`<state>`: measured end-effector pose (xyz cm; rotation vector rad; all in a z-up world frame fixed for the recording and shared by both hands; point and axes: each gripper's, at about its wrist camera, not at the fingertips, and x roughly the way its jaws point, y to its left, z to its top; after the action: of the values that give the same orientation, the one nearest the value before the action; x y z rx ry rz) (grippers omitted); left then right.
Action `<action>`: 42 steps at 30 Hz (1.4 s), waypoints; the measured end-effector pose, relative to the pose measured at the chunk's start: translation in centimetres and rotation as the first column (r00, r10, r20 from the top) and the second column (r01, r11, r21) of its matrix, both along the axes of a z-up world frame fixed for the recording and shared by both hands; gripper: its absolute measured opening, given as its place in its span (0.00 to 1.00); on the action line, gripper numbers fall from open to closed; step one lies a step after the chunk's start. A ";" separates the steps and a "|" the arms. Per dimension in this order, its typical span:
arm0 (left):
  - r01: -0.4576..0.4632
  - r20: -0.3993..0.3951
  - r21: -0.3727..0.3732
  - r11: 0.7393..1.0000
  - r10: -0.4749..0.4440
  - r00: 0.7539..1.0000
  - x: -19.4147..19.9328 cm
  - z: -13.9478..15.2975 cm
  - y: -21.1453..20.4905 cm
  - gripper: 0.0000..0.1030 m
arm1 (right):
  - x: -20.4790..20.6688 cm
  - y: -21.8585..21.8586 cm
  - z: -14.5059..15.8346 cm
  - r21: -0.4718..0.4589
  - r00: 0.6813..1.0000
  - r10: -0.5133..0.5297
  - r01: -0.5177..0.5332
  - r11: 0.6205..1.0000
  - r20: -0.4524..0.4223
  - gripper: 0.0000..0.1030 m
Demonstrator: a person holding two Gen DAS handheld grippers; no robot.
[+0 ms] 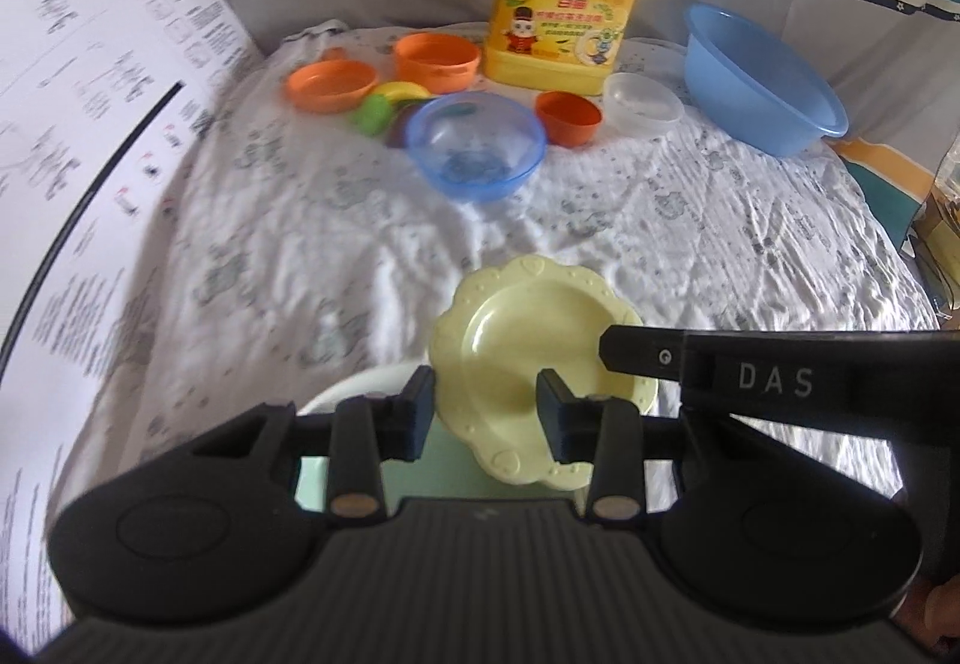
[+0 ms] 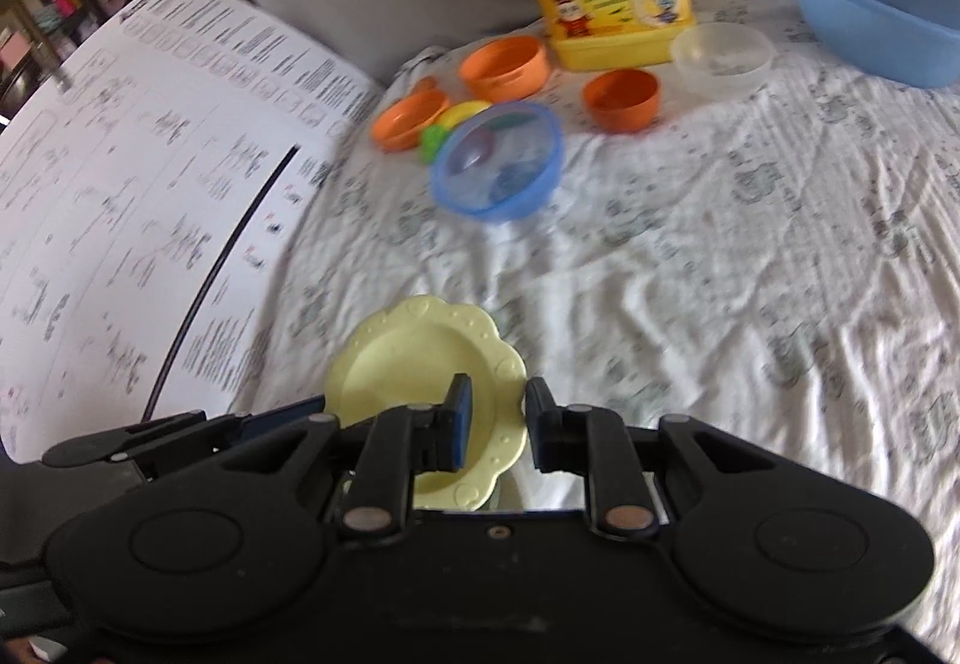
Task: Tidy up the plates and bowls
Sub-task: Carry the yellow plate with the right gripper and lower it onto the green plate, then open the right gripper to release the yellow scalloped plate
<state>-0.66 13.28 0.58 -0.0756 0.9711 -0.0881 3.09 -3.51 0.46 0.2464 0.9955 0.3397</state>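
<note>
A pale yellow scalloped plate (image 1: pixel 528 340) (image 2: pixel 420 358) hangs above the bed sheet, held by both grippers. My left gripper (image 1: pixel 486 412) is shut on its near left rim. My right gripper (image 2: pixel 498 418) is shut on its right rim, and one of its fingers (image 1: pixel 636 355) reaches in from the right in the left wrist view. A white dish (image 1: pixel 342 394) and a pale green surface (image 1: pixel 438 466) show just under the plate. Farther back stand a clear blue bowl (image 1: pixel 477 148) (image 2: pixel 498 160), two orange bowls (image 1: pixel 330 85) (image 1: pixel 437 58), a small orange cup (image 1: pixel 567 115) and a clear bowl (image 1: pixel 642 103).
A yellow detergent jug (image 1: pixel 564 4) stands at the back. A big blue basin (image 1: pixel 762 76) sits at the back right. Toy fruit (image 1: pixel 375 112) lies by the blue bowl. A large printed sheet (image 1: pixel 90 124) curves up along the left. The patterned bed sheet (image 1: pixel 690 244) is wrinkled.
</note>
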 end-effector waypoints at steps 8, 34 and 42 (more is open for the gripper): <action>-0.041 -0.028 0.000 0.999 0.041 0.999 -3.7 -0.4 2.5 0.34 | -2.1 2.6 -0.8 -0.012 0.996 0.072 -0.073 0.997 -0.049 0.20; -0.050 -0.108 -0.044 0.998 0.045 0.993 -4.7 -4.0 4.4 0.34 | -2.5 5.0 -3.6 -0.073 0.985 0.128 -0.137 0.988 -0.116 0.21; -0.037 -0.118 -0.038 0.999 0.032 0.992 -4.4 -4.7 4.2 0.34 | -2.3 5.0 -4.4 -0.086 0.983 0.134 -0.146 0.986 -0.126 0.21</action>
<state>-5.10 17.52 -4.14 -0.1360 1.0857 -0.0720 0.76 1.54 -3.94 0.1117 1.1480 0.4081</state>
